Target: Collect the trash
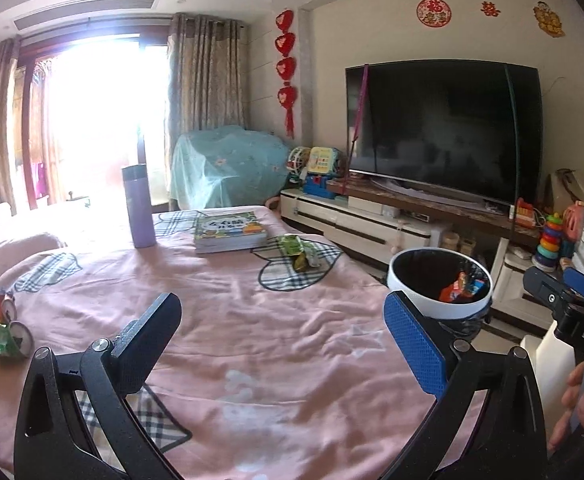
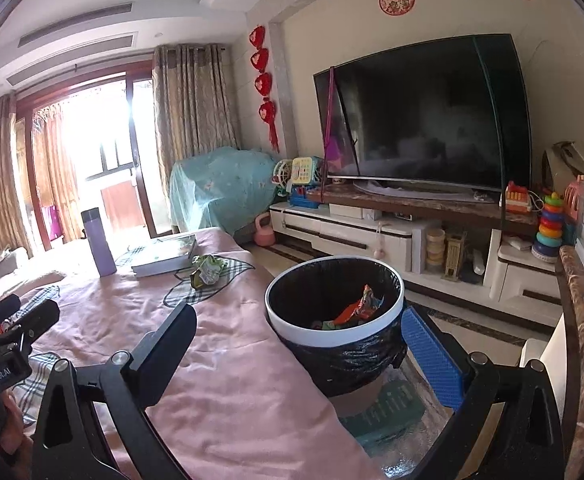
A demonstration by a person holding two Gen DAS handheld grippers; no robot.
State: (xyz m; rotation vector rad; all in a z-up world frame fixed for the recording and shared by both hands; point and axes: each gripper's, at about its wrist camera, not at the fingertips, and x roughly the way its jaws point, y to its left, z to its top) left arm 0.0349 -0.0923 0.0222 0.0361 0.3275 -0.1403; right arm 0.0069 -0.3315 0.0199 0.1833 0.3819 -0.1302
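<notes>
A crumpled green snack wrapper (image 1: pixel 301 254) lies on the pink cloth-covered table (image 1: pixel 220 312), next to a book; it also shows in the right wrist view (image 2: pixel 207 270). A round white-rimmed trash bin (image 2: pixel 334 312) lined with a black bag stands past the table's right edge and holds colourful wrappers (image 2: pixel 358 308); it also shows in the left wrist view (image 1: pixel 440 286). My left gripper (image 1: pixel 284 344) is open and empty above the cloth. My right gripper (image 2: pixel 304 354) is open and empty, close to the bin.
A purple flask (image 1: pixel 138 206) and a green book (image 1: pixel 230 230) stand at the table's far side. Small toys and a yellow item (image 1: pixel 0 328) sit at the left edge. A TV (image 2: pixel 428 120) on a low cabinet (image 2: pixel 372 236) is beyond.
</notes>
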